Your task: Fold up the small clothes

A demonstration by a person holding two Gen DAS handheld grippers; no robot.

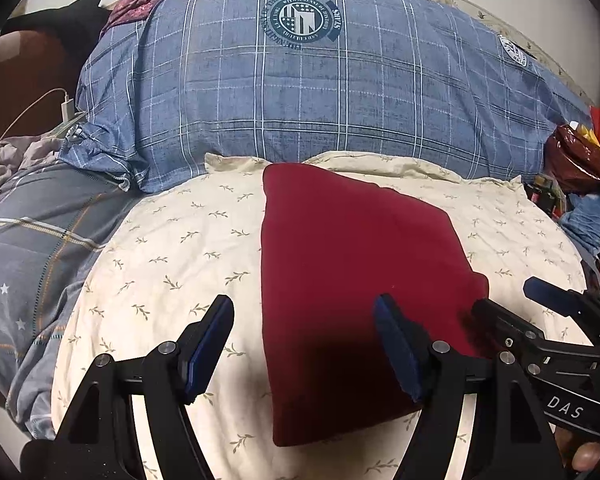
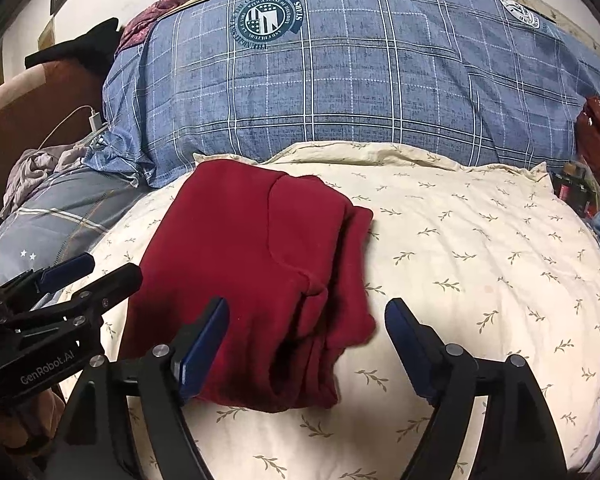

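**Evidently a fold just laid down**

The red garment (image 1: 356, 280) lies folded mid-frame on the cream leaf-print pillow (image 1: 172, 248), layered edges at its lower right in the right wrist view. Both the left gripper (image 1: 304, 344) and right gripper (image 2: 306, 340) hang spread and empty near its closest edge, probably clear so the stack settles undisturbed.

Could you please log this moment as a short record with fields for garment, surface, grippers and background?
garment: dark red garment, folded into a compact stack, layered edges on its right side
surface: cream leaf-print pillow
left gripper: open, holding nothing, right finger over the garment
right gripper: open, holding nothing, at the garment's near edge
background: blue plaid quilt
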